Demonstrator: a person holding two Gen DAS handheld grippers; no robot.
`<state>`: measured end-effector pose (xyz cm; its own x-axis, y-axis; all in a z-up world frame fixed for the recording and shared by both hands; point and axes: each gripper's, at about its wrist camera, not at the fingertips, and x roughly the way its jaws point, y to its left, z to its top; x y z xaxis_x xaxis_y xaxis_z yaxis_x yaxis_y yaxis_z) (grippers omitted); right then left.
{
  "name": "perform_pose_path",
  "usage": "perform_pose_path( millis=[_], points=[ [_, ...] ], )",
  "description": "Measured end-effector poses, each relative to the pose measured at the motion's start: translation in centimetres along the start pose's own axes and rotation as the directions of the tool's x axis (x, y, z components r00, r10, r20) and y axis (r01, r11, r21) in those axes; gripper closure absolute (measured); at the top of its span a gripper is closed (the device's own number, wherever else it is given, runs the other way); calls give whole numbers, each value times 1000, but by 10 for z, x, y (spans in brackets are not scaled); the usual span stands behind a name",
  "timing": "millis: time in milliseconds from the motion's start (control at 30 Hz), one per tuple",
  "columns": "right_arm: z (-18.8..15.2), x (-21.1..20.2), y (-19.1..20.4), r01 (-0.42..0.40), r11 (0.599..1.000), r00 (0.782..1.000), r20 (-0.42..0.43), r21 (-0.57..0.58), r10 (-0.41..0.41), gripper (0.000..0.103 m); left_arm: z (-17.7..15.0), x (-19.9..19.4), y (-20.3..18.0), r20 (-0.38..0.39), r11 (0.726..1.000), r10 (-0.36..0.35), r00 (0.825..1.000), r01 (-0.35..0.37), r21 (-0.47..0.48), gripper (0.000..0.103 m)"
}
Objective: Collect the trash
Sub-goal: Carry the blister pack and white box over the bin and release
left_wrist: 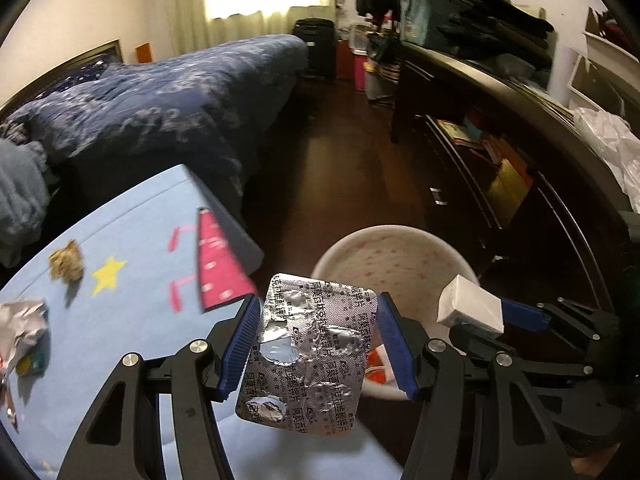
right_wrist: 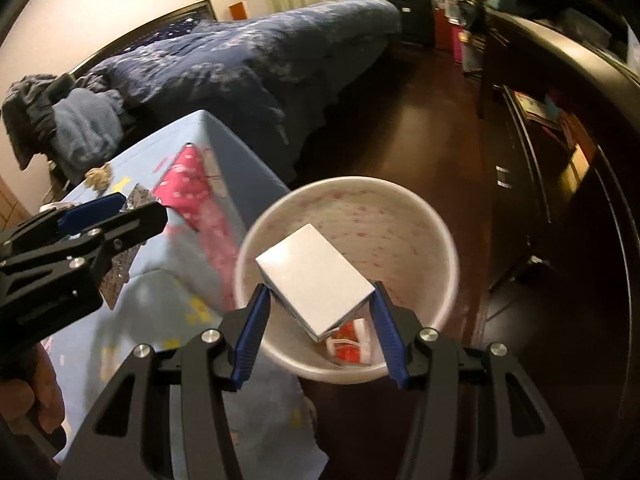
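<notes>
Left gripper: closed on blister, pinched by its two long edges only. Right gripper: closed on white box, held cornerwise between the pads. Both pieces lifted up, nothing dropped yet.

Position, left to right: foil wad and brown clump lying on table, not collected yet; blister above the table edge, just beside bin, seemingly not above its opening; box directly above the opening; red-and-white wrapper already at the bottom.

Possible trouble, judged from this:
- Blister thin and already crumpled, so likely to buckle under the squeeze and slide out. If released here, probably falls on table or floor instead of in the bin. Better to move further right before opening.
- Box gripped on its corners, so may rotate and slip out early; little harm, since the bin is below it.
- Both grippers near each other at the rim, so some chance of bumping together, or of knocking the light bin.

Writing: on blister foil, repeated Chinese print "阿莫西林克拉维酸钾片" with a small logo, too small to read. Visible faces of box plain white, nothing printed. On table only a yellow star and pink shapes, no words.
</notes>
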<state>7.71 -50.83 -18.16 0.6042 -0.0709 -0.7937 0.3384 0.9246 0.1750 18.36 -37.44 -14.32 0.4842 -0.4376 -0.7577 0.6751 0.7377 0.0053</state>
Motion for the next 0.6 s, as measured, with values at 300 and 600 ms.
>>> perform_pose_path(
  millis=[300, 600],
  points=[
    [-1, 17, -23, 46, 998, 999, -16, 32, -45, 51, 18, 36, -28, -40, 998, -59, 997, 61, 33, 43],
    [1, 44, -33, 80, 996, 996, -44, 38, -78, 51, 28, 74, -42, -117, 996, -68, 991, 75, 54, 43]
  ],
)
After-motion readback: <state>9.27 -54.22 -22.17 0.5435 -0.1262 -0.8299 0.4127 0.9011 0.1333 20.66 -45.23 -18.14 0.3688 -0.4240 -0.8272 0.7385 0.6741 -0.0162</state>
